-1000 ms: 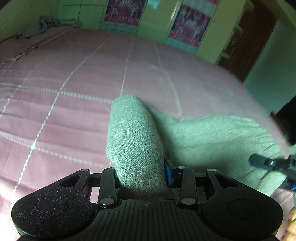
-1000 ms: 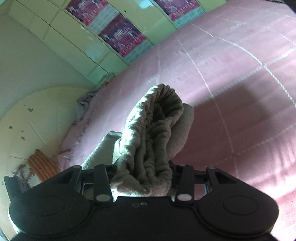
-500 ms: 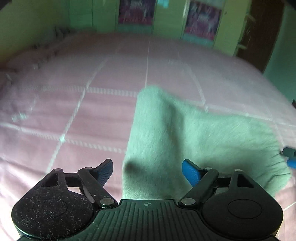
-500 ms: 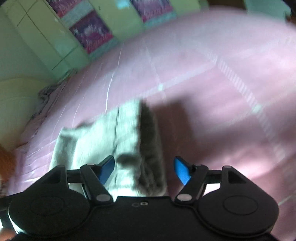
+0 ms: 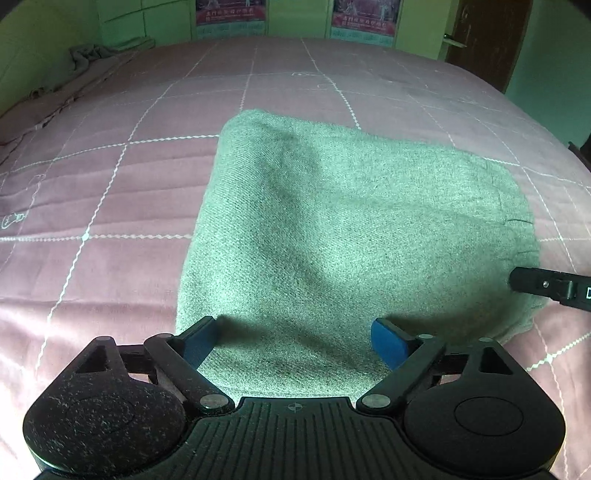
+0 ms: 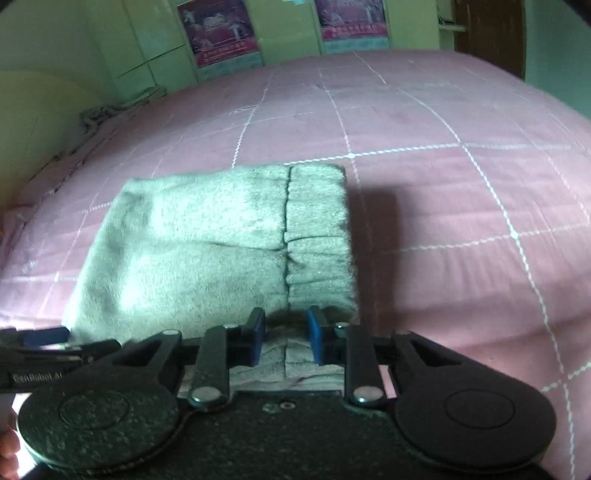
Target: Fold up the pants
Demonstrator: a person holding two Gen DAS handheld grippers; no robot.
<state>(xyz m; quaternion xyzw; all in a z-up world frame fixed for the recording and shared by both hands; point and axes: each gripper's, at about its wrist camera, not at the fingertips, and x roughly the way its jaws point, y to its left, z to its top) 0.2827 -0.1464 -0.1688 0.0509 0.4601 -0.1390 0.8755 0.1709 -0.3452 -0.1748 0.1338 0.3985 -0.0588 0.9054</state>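
Grey knit pants lie folded into a compact rectangle on the pink quilted bed. Left gripper: jaws wide open, empty, above the near edge. Right gripper: jaws narrowly parted, apparently gripping nothing, over the waistband. Judged step: release after a fold; next, smoothing or one more fold. Partial lettering "GenRobot" shows on the other tool; wall posters unreadable.

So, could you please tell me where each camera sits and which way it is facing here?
Left wrist: on the left tool, low over the near edge of the folded pants, facing across the pink bed to the posters; its open blue pads and the right tool show.
Right wrist: on the right tool, over the waistband end, facing likewise; the left tool shows.
Shared: pants, bed, posters.
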